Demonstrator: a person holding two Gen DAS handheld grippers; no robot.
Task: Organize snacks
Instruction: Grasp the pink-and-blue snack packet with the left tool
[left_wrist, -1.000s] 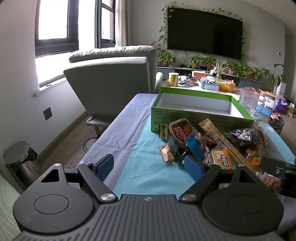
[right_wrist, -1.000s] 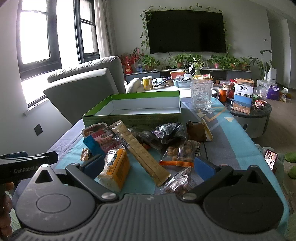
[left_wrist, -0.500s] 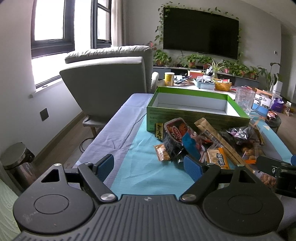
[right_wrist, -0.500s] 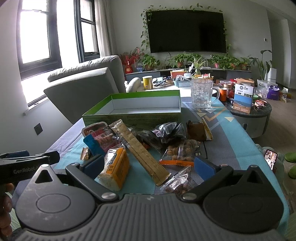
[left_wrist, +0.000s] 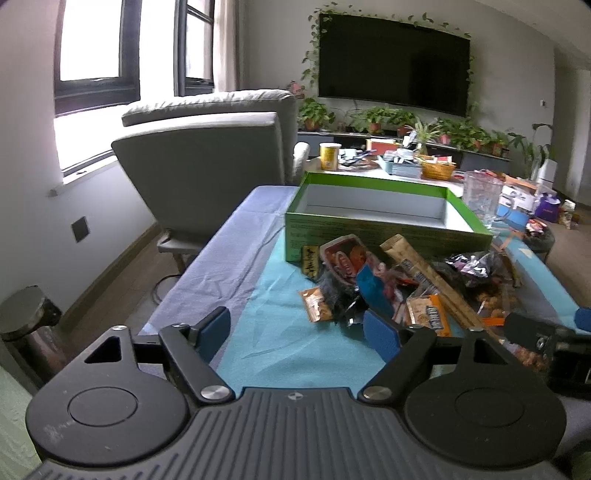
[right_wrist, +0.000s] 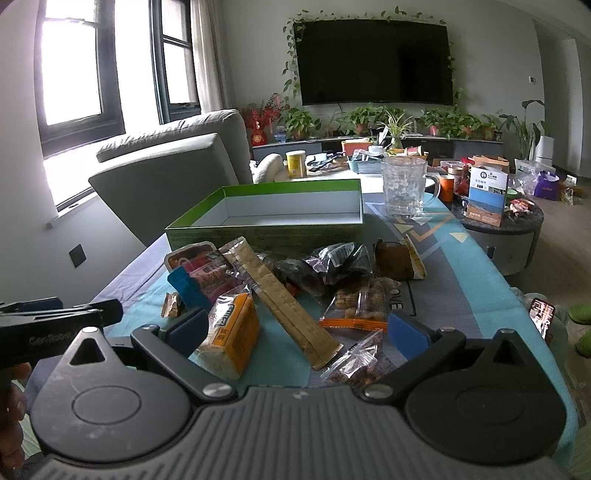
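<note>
Both the left hand-held gripper (left_wrist: 297, 332) and the right hand-held gripper (right_wrist: 297, 332) hung spread wide, gripping nothing, over snack packets (right_wrist: 280, 295) before a green box (right_wrist: 266, 230)

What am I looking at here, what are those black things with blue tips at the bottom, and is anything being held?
There is no robot arm. A person carries one hand-held gripper in each hand, and each has a wide-angle camera looking forward along its two blue-padded fingers. So one picture looks out from the left hand-held gripper, the other from the right hand-held gripper. Both are open and hold nothing.

In front of them a table with a blue cloth carries a pile of snacks: an orange packet, a long tan packet, a clear bag of nuts and some dark wrappers. Behind the pile stands an open green box, apparently empty, likely where the snacks will go. A clear jug stands beyond it.
</note>
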